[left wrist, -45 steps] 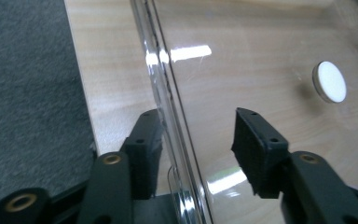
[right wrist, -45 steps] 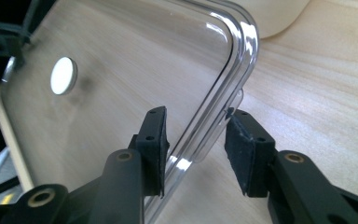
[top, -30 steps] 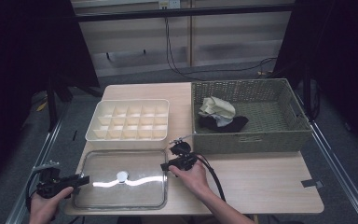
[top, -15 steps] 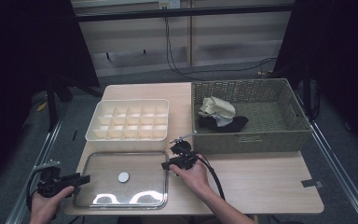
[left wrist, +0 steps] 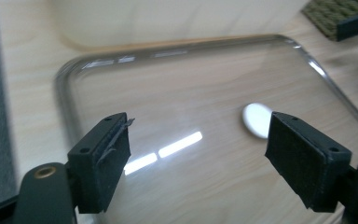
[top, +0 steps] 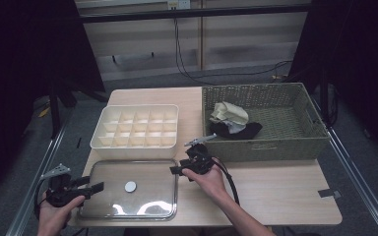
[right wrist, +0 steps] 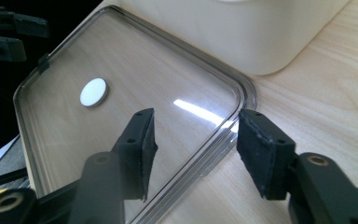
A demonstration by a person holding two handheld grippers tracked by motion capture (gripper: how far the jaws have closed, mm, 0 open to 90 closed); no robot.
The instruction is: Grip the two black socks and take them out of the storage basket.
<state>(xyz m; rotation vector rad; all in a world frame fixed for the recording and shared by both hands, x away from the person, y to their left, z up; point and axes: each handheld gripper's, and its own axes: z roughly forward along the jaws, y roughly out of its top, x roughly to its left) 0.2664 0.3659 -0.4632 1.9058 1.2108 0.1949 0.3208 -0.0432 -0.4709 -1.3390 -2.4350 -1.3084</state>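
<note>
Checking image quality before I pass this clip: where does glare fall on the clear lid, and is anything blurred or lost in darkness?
High view: pale glare streaks along the clear lid's near edge; the room around the table is nearly black. Left gripper view: two bright glare bars on the lid, the white box behind it soft. Right gripper view: one glare patch near the lid's corner, fingers sharp, top-left background dark.

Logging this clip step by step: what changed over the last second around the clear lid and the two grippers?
Little moved. The clear lid shows a shifting glare, a bright band across its middle earlier and only faint streaks near its front edge now, so it may have settled flat. The left gripper and right gripper stayed open at its two ends. The white compartment box and wicker basket are unchanged.
</note>
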